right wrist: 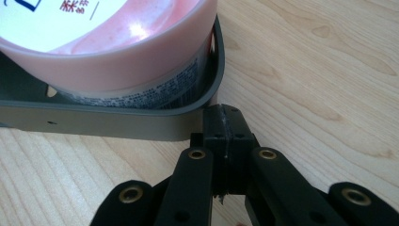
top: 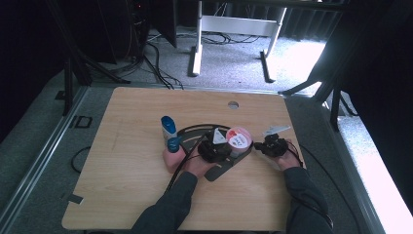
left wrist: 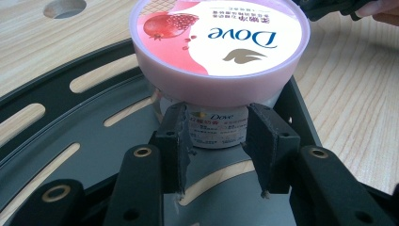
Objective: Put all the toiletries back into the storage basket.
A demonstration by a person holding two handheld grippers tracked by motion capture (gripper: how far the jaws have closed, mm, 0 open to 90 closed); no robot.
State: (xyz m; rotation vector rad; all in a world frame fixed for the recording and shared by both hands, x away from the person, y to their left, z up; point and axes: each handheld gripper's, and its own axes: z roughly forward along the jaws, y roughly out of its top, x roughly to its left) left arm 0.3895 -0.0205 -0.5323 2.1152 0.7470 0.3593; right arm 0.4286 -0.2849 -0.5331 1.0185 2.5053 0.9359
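Step in hand: the left gripper (left wrist: 219, 141) is taking hold of the pink jar (left wrist: 220, 47) by its narrow lower body, under the wide lid, as I judge it.
Left jaws: apart but drawn in on either side of the jar's white-labelled body; the pads stand just beside it, and I cannot tell whether they press yet.
Right jaws: pressed together with nothing between them; the right gripper (right wrist: 225, 136) has its tips at the outer edge of the dark tray (right wrist: 117, 123), at the desk (right wrist: 329, 70) surface.
Where the jar is: upright on the dark slotted tray (left wrist: 84, 141), near the middle of the desk (top: 136, 161), between the two hands in the high view (top: 238, 140).
Jar relative to left jaws: straight ahead and centred between them, lid overhanging the jaw tips.
Jar relative to right jaws: up and to the left of the tips, apart from them, with the tray rim between.
Doing it well: close evenly on the body rather than the lid, keep the gripper level so the jar stays upright, and lift straight up clear of the tray slots.
Risk: the smooth round body could slip or twist if gripped off-centre.
Neighbours: a blue-capped bottle (top: 168, 127) and a pink pump bottle (top: 174, 155) stand to the left, well clear.
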